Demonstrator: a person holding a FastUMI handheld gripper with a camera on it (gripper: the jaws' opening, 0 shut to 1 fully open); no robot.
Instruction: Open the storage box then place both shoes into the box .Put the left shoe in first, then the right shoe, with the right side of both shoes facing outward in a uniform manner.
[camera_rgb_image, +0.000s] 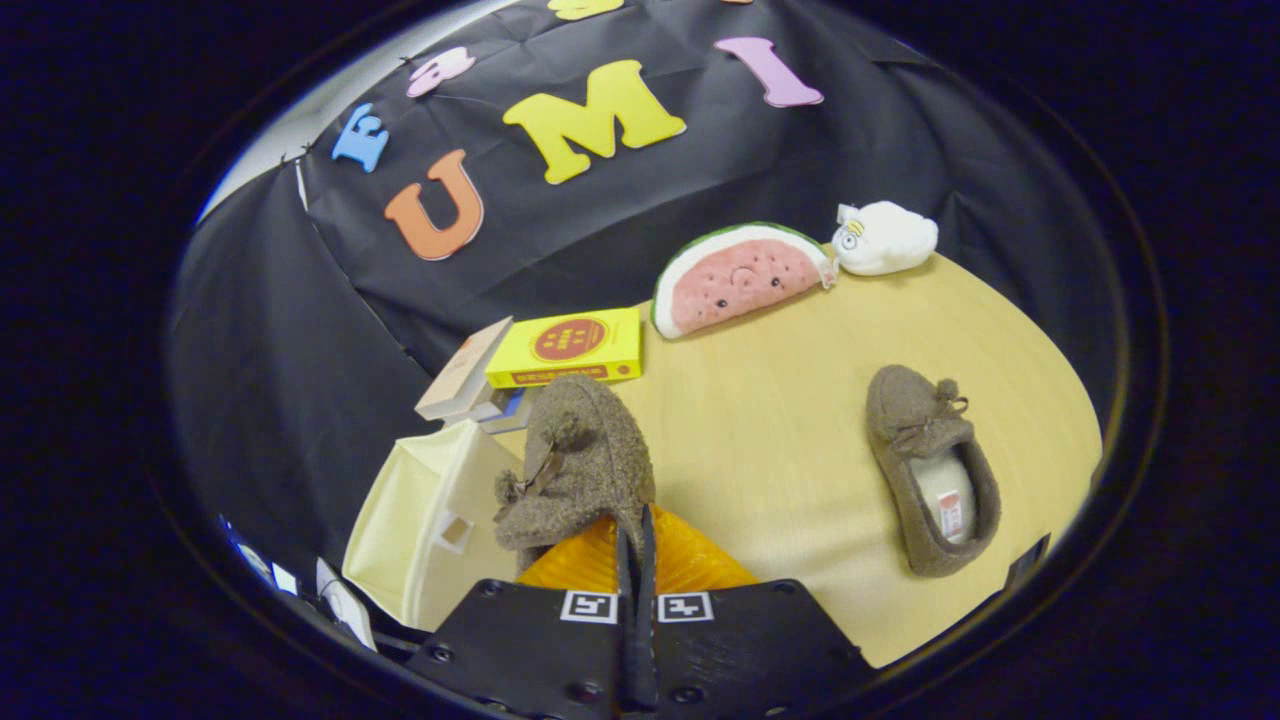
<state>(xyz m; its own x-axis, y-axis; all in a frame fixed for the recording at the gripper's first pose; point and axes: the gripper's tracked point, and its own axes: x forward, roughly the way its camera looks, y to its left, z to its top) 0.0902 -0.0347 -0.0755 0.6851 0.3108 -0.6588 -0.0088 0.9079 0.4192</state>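
Observation:
My gripper (636, 528) is shut on the heel rim of a brown fuzzy shoe (575, 462), which hangs lifted, toe pointing away and tilted toward the box. The cream storage box (420, 520) stands just left of the fingers, its lid swung open; the held shoe hovers at its right edge. The other brown fuzzy shoe (932, 470), with a small bow and a pale lining, lies flat on the wooden table (780, 420) well to the right of the fingers, toe pointing away.
A yellow book (570, 348) rests on a small stack of books beyond the box. Against the black cloth wall at the back lie a watermelon-slice plush (742, 275) and a white plush (885, 238).

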